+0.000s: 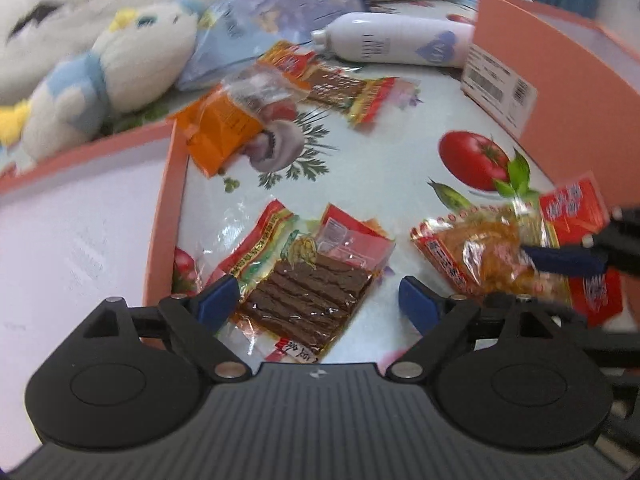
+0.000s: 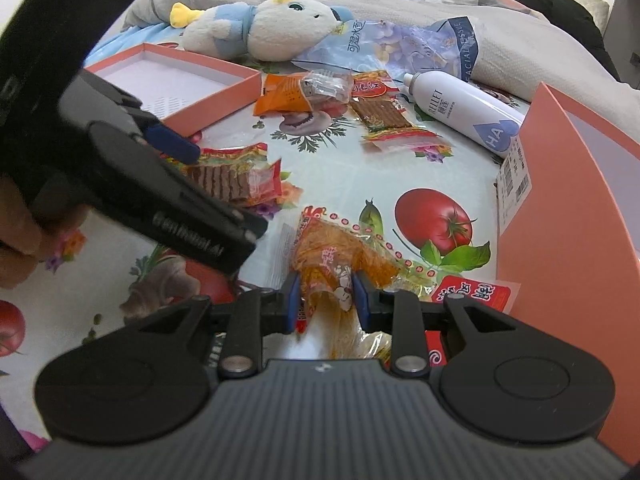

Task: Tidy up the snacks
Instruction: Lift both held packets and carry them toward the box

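The right gripper (image 2: pixel 325 296) is closed on the near end of the orange snack (image 2: pixel 340 256), which lies on the cloth (image 2: pixel 352 168) at 6 o'clock in the right view. The left gripper (image 1: pixel 316 300) is held wide open, unloaded, over the brown snack (image 1: pixel 308 292), with the tray (image 1: pixel 80 216) at 9 o'clock. Only crinkled film appears to be pinched, so the packet could slip or tear when lifted. The red packet (image 2: pixel 476 294) beside it could be dragged along. The two grippers are near each other, so a collision is possible.
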### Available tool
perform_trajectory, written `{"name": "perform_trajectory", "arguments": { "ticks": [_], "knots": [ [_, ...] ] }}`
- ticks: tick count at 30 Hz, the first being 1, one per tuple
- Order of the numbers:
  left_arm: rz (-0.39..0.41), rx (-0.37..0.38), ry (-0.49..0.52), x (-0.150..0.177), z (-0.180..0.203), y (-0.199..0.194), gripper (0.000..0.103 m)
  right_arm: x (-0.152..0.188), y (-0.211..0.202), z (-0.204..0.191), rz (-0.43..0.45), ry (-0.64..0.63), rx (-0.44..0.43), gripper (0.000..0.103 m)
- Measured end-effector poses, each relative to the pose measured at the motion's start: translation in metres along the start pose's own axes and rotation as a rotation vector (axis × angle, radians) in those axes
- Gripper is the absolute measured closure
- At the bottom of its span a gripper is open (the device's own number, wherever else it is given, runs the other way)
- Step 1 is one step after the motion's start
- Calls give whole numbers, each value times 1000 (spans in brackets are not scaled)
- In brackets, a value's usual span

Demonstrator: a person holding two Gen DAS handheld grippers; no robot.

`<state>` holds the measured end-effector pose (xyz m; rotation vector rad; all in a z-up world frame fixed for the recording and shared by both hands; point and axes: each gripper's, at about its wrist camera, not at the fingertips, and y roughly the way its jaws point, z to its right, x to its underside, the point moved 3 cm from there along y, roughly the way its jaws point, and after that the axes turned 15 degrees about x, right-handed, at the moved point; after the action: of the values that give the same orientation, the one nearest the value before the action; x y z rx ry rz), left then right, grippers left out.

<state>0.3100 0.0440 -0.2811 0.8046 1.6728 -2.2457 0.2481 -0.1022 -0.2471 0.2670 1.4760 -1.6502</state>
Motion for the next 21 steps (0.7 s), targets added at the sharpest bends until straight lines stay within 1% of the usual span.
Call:
{"name": "perform_trajectory", "arguments": {
  "ticks": [3,5,7,8,11,13,18,19,20,21],
  "knots": [
    [11,2,-20,1,-2,2,13,0,1,0,-1,-1,-2,72],
    [16,0,-29,1,-2,2,16,0,2,0,0,-2,-1,72],
    [26,-7,-39,0,-4,0,25,0,2,-1,1,-2,-2,72],
    [32,-12,-47,0,-6,-1,28,0,2,-1,2,-2,-2,72],
    [38,-11,-52,-1,-8,-3,30,0,1,0,3,6,-2,72],
    [42,-21,-48,0,-5,-4,35,0,0,1,3,13,0,72],
    [64,-14,-84,1,-5,-9,37,-2,-5,4,6,24,9,72],
    [71,-3,-100,2,-5,-12,41,-3,-7,5,8,25,12,72],
    [83,8,-108,2,-3,-16,48,-4,-8,7,13,25,15,72],
    [99,11,-105,1,0,-21,64,-5,-11,8,19,24,17,72]
  ]
}}
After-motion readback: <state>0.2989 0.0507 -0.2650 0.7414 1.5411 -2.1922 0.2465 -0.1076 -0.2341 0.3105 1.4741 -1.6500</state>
